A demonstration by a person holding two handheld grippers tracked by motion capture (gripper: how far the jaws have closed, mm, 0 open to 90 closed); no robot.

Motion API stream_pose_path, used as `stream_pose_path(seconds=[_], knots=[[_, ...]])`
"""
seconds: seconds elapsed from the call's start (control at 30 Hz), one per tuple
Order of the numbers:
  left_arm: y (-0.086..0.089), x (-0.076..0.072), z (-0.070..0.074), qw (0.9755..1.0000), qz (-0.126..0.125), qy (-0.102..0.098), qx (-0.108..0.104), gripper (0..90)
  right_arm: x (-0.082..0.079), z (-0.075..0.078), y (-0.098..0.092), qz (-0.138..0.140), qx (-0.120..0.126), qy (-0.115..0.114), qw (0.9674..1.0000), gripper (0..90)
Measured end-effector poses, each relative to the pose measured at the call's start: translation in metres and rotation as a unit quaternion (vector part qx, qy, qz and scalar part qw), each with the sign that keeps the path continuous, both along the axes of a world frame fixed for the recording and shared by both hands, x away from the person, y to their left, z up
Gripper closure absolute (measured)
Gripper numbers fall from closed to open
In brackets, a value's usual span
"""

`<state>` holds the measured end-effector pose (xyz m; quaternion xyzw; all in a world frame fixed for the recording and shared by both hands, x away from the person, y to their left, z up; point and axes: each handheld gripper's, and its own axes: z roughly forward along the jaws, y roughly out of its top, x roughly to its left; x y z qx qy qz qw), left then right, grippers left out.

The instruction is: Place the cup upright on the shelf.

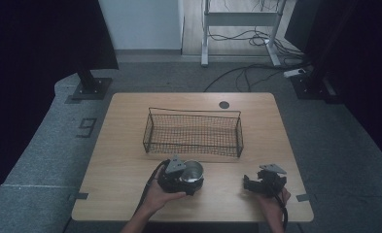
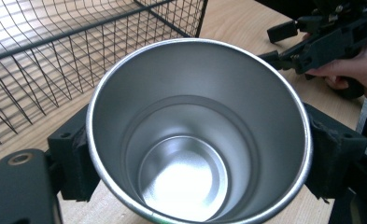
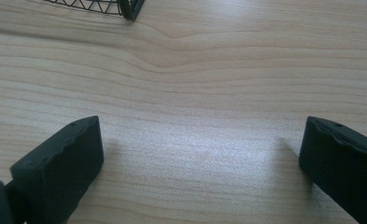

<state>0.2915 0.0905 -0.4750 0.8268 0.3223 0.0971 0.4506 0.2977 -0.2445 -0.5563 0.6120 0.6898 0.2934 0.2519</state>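
An empty, shiny metal cup (image 1: 194, 170) stands upright near the table's front, just in front of the black wire basket (image 1: 193, 113). My left gripper (image 1: 190, 180) is shut on the cup, one jaw on each side of its wall. The left gripper view looks straight down into the cup (image 2: 197, 140), with the basket (image 2: 55, 60) just beyond it. My right gripper (image 1: 251, 184) rests low over the bare table at the front right, open, with nothing between its fingers. In its own view the right gripper (image 3: 202, 158) has its jaws wide apart over the wood.
The wooden table (image 1: 130, 160) has a dark round grommet (image 1: 224, 104) at its back edge. A corner of the basket (image 3: 125, 7) sits at the top of the right gripper view. Desk legs and cables (image 1: 256, 43) lie on the floor beyond the table.
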Motion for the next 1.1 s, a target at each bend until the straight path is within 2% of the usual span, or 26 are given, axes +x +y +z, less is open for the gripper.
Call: stream_pose_path(seconds=[0.77,1.1], knots=[[0.004,0.010,0.030,0.9998,0.002,-0.018,-0.009,15.4,0.000,0.000,0.000,-0.001,0.000,0.000,1.0000,0.0],[0.005,0.015,0.043,0.9997,0.000,-0.019,-0.018,15.3,0.000,0.000,0.000,-0.001,0.000,-0.001,1.0000,0.0]])
